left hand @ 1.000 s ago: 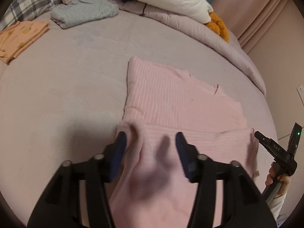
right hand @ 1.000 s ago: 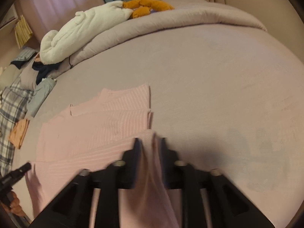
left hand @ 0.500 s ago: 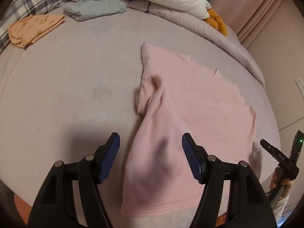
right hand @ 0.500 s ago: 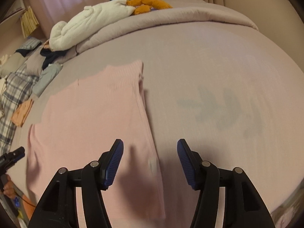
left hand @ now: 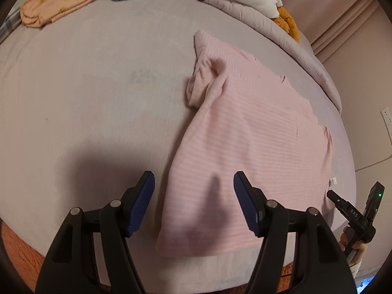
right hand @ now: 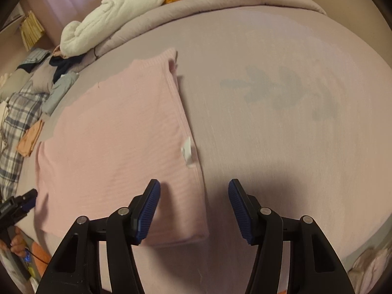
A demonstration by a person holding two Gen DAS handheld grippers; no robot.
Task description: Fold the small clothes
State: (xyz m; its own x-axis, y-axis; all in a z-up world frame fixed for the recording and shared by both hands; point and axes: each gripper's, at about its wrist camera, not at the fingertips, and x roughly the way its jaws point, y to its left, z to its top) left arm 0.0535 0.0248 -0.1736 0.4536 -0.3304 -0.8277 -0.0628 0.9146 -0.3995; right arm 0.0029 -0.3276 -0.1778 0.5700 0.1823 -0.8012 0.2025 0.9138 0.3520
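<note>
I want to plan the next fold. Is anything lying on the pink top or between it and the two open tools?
Nothing visible. The pink top lies bare on the bed; left tool and right tool hover open over its near edge. The folded clothes sit far off.

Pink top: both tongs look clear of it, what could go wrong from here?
1. The pink top has a bunched lump on its far left side; folding over it would likely leave an uneven stack.
2. Its near hem lies close to the bed's edge, so a tug toward the person could slide it off.
3. The white tag sticks out at the right edge; the right tongs might pinch only that.
</note>
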